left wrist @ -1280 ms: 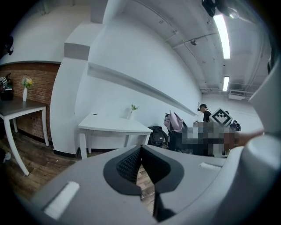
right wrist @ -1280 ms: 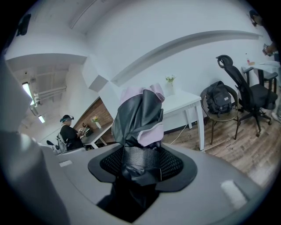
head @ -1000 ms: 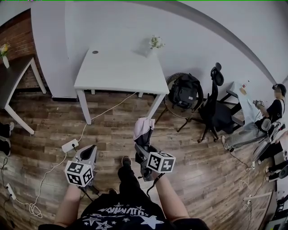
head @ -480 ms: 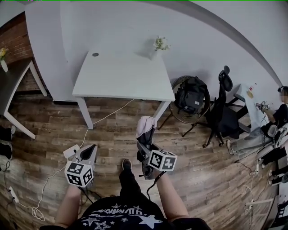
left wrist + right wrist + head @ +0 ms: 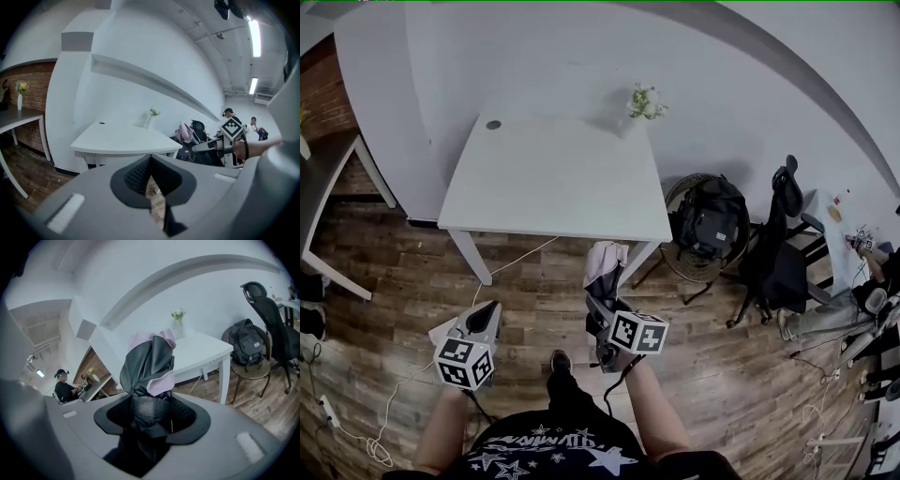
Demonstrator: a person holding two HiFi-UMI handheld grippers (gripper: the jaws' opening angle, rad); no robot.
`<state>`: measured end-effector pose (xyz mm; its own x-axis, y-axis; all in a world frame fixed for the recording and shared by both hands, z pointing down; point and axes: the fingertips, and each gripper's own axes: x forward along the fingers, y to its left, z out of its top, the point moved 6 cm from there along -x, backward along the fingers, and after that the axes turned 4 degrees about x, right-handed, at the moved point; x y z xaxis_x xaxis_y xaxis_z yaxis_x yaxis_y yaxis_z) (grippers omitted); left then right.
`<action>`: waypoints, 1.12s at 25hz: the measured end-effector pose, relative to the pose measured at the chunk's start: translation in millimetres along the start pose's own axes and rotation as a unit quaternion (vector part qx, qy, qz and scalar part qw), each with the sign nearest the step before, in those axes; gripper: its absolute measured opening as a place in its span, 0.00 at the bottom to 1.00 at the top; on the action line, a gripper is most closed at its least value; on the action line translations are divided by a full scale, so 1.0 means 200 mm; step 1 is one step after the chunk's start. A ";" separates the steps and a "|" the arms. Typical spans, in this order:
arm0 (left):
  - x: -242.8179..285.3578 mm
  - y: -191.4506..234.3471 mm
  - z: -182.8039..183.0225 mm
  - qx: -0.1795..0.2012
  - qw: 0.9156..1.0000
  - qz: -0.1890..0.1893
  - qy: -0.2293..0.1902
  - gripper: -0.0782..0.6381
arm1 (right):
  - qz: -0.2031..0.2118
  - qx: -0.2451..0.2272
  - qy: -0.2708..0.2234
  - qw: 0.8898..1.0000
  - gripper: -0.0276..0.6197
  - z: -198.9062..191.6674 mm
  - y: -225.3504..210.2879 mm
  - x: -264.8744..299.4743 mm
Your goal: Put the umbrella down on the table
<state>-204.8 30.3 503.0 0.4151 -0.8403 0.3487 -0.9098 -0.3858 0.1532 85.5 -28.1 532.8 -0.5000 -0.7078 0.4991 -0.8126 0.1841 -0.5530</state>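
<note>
The right gripper point(image 5: 148, 417) is clamped on the lower end of the folded umbrella point(image 5: 149, 363), and that grip is unchanged. The left gripper point(image 5: 150, 183) has its jaws together on nothing. What has changed is the approach: the white worktop point(image 5: 553, 178) has drawn closer. The umbrella's tip now sits just short of its near edge, by the right front corner. It is still in the air, so reaching over and lowering it looks to be next.

right gripper point(image 5: 600, 303) clamps folded umbrella point(image 5: 603, 263) near white table point(image 5: 553, 178) front edge; left gripper point(image 5: 487, 309) alongside, nothing held
</note>
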 end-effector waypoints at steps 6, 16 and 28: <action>0.30 0.01 0.14 0.000 1.000 -0.002 0.005 0.11 | -0.005 0.006 0.010 1.000 0.41 0.23 -0.15 0.17; 0.77 0.02 0.36 0.010 1.000 0.009 -0.002 0.11 | -0.007 -0.003 0.019 1.000 0.41 0.62 -0.44 0.44; 1.01 -0.04 0.39 0.010 1.000 -0.005 0.016 0.11 | -0.026 0.002 0.035 0.999 0.41 0.70 -0.61 0.57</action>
<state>-113.8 -166.6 500.7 0.4228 -0.8238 0.3775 -0.9054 -0.4017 0.1373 169.4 -226.9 564.3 -0.4768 -0.6673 0.5721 -0.8366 0.1449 -0.5282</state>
